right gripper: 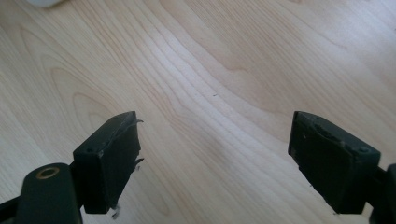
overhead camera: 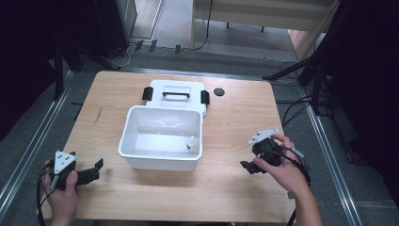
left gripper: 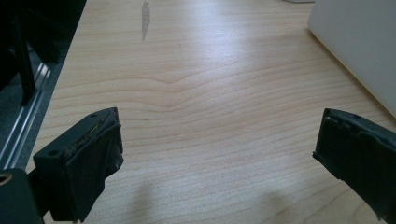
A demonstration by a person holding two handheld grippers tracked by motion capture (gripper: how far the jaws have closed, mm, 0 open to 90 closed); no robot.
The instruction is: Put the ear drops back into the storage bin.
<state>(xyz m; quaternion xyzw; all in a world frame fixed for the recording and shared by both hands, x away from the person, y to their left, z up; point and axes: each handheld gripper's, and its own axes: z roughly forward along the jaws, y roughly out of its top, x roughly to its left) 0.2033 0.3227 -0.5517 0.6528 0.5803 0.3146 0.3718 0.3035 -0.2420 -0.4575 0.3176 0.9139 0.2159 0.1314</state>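
White plastic forms the open box [overhead camera: 161, 136] at the middle of the pale wooden desk [overhead camera: 235, 122], between the two claws. The left claw [overhead camera: 96, 168] rests low near the desk's near-left corner, held in the person's left hand [overhead camera: 63, 190], its jaws wide apart and gripping nothing; the box stands ahead of it and to its right, well apart. In the left gripper view the left claw [left gripper: 217, 149] looks along bare wood grain, with a white wall of the box [left gripper: 359, 46] at the upper right. The right claw [overhead camera: 248, 167] sits near the desk's near-right side, held in the right hand [overhead camera: 277, 169], its jaws likewise spread wide and empty; the box lies to its left, apart from it. In the right gripper view the right claw [right gripper: 215, 154] hovers over bare wood. Inside the box, in the corner nearest the right claw, stands a small white bottle [overhead camera: 192, 143], upright. Beyond the box, touching its far wall, lies a white lid [overhead camera: 176, 94] with a black handle and black side clips. A small dark disc [overhead camera: 219, 92] lies just right of the lid.
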